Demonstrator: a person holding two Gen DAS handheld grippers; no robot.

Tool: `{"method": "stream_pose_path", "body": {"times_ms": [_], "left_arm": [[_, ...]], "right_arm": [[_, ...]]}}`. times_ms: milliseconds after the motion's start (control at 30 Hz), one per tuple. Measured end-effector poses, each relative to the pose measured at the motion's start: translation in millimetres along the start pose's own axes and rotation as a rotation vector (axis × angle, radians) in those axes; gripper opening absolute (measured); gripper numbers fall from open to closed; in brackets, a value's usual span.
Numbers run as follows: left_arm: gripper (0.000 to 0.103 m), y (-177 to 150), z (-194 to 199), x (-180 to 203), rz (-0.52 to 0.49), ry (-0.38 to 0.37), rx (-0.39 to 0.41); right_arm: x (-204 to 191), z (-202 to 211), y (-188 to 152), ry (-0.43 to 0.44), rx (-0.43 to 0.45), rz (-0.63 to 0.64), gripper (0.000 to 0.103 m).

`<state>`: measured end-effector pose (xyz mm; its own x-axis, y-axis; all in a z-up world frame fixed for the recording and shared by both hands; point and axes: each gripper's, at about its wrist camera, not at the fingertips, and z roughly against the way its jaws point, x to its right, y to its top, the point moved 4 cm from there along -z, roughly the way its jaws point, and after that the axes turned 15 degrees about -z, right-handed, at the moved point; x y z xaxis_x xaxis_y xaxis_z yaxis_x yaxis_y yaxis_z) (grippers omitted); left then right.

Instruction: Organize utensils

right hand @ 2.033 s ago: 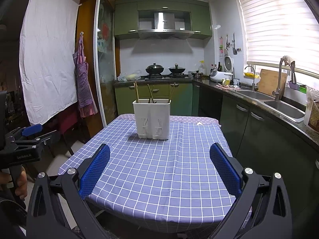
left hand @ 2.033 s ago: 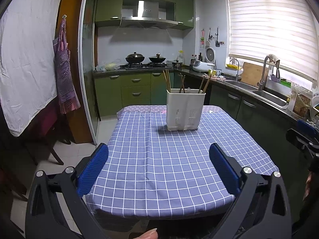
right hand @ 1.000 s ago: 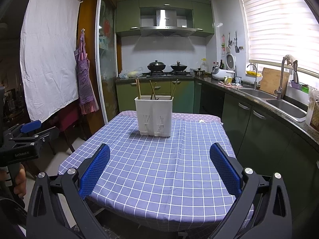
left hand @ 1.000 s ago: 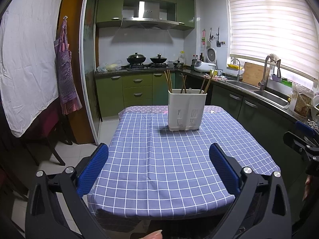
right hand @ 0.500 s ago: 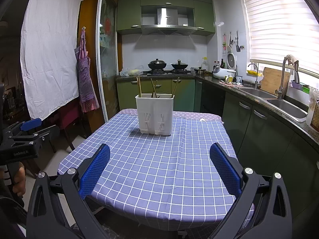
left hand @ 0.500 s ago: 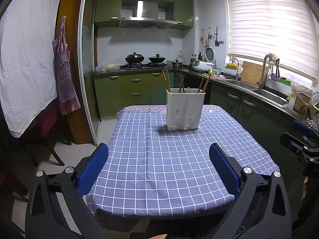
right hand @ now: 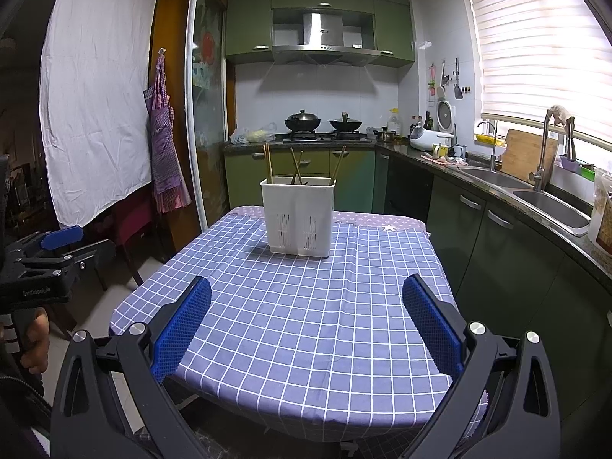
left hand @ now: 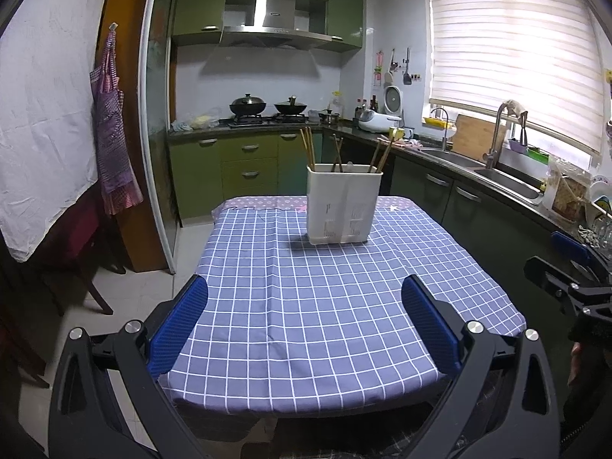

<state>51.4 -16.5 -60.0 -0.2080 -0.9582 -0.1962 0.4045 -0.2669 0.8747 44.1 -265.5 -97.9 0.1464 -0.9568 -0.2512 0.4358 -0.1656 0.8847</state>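
Both grippers spread wide and carrying nothing: left gripper point(left hand: 304, 321) and right gripper point(right hand: 306, 319) hover at the near edge of the table point(right hand: 306, 336), well apart from the white utensil holder point(right hand: 298, 217) standing upright toward the far end, chopsticks point(left hand: 309, 148) sticking out of it. Judging from the bare checked cloth, either everything is already stowed or sorting inside the holder hasn't begun (can't tell which). The holder's inside and dividers are hidden by its walls, what else sits among the sticks is too small to tell, and table's near edge is cut off behind the gripper frames.
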Motion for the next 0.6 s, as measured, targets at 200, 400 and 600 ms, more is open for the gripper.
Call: {"method": "stream_pose_path", "body": {"times_ms": [200, 400, 600], "left_arm": [[0.096, -1, -1, 5, -0.024, 0.003, 0.016], [0.096, -2, -2, 3, -0.041, 0.074, 0.003], [0.096, -6, -18, -11, 0.010, 0.058, -0.036]], "right_arm": [[1, -2, -1, 0.005, -0.008, 0.001, 0.098], [3, -3, -1, 0.004, -0.010, -0.001, 0.098], [7, -18, 0, -0.011, -0.022, -0.003, 0.098]]}}
